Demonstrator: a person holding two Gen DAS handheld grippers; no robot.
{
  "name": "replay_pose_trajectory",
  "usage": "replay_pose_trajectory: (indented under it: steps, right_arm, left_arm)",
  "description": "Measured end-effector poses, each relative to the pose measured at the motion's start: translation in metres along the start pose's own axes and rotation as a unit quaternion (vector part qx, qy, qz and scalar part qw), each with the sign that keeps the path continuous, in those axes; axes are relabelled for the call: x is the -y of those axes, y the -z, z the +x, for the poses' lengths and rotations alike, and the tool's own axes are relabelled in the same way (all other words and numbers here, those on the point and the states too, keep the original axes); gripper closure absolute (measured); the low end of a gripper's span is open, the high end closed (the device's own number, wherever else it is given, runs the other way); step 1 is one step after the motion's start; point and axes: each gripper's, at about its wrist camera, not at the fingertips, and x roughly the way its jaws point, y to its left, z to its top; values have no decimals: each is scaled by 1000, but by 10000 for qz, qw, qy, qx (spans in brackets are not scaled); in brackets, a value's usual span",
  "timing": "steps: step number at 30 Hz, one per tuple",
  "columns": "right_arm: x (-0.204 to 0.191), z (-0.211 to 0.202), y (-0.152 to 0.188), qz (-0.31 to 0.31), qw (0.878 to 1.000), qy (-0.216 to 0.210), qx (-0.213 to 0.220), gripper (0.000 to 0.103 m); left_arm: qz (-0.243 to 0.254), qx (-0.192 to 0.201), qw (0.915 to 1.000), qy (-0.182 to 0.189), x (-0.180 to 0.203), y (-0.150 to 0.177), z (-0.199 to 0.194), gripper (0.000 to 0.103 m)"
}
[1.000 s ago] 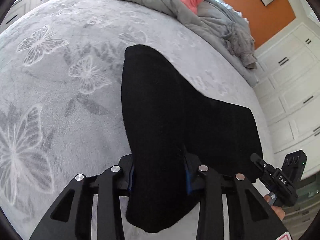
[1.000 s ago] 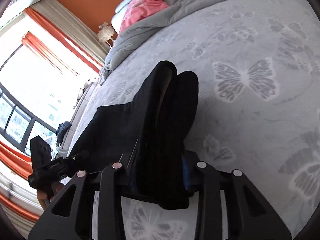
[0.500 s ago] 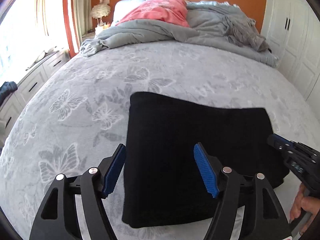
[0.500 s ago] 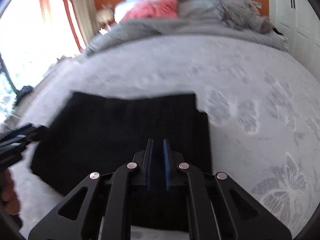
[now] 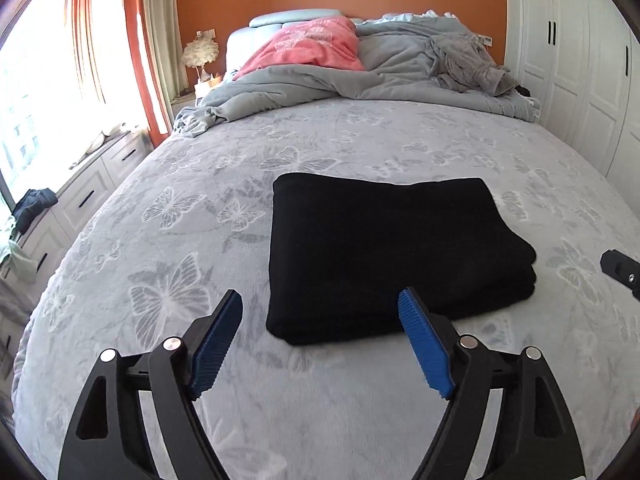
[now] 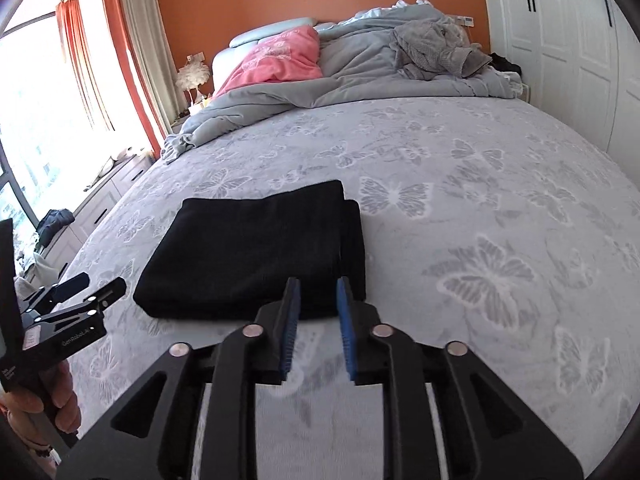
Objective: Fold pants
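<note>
The black pants [image 5: 384, 252] lie folded in a flat rectangle on the grey butterfly bedspread [image 5: 192, 240]. They also show in the right wrist view [image 6: 256, 256]. My left gripper [image 5: 320, 304] is wide open and empty, just in front of the pants' near edge. My right gripper [image 6: 317, 284] is open by a narrow gap and empty, at the near right corner of the pants. The left gripper also shows in the right wrist view [image 6: 76, 288], at the left edge.
A rumpled grey duvet [image 5: 360, 80] and a pink pillow [image 5: 312, 46] lie at the head of the bed. White wardrobes [image 5: 580, 48] stand to the right. Drawers [image 5: 80, 196] and a window with orange curtains run along the left.
Both grippers let go of the pants and drew back toward the foot of the bed. The pants now lie flat and folded. The right gripper's jaws have parted a little.
</note>
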Motion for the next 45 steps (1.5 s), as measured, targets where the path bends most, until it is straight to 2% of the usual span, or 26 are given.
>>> replay_pose_trajectory:
  steps: [4,6,10,13,17,21,27,30,35,45]
  right_arm:
    - [-8,-13,51,76,9998,-33,-176,68]
    - [-10,-11,69,114,9995,85,-267,68]
    - [-6,-5,80,321,9987,36,-399,68]
    - [-6,-10,84,261,9990,242,-261,68]
    - [-6,-10,92,177,9991,294,-260,68]
    - [-9,-8,98,33,9989,412,-230,67]
    - [-13,-6,101,-54,9987,460,-208,62]
    - [-16,-7,103,-115,9986,481,-197,55]
    - [-21,-7,105,-207,9985,477,-175,55]
    - [-22,-9,107,-206,9987,429,-195,55]
  left_arm:
    - [15,-57,10000,-35,-1,45,-37,22]
    - [-98,-109,9999,29,-3,71,-48,22]
    - [-433,-117,9988,171,-9,110,-51,22]
    - [-662,-184,9974,210,-17,126,-43,22]
    - [-814,-101,9964,196,-23,127,-38,22]
    - [-692,-30,9975,159,-19,125,-38,22]
    - [-449,70,9990,-24,-12,124,-40,22]
    - [-403,-6,9991,111,-9,124,-40,22]
    - [-312,-81,9992,242,0,127,-39,22]
    - [-223,-60,9996,146,4,128,-41,22]
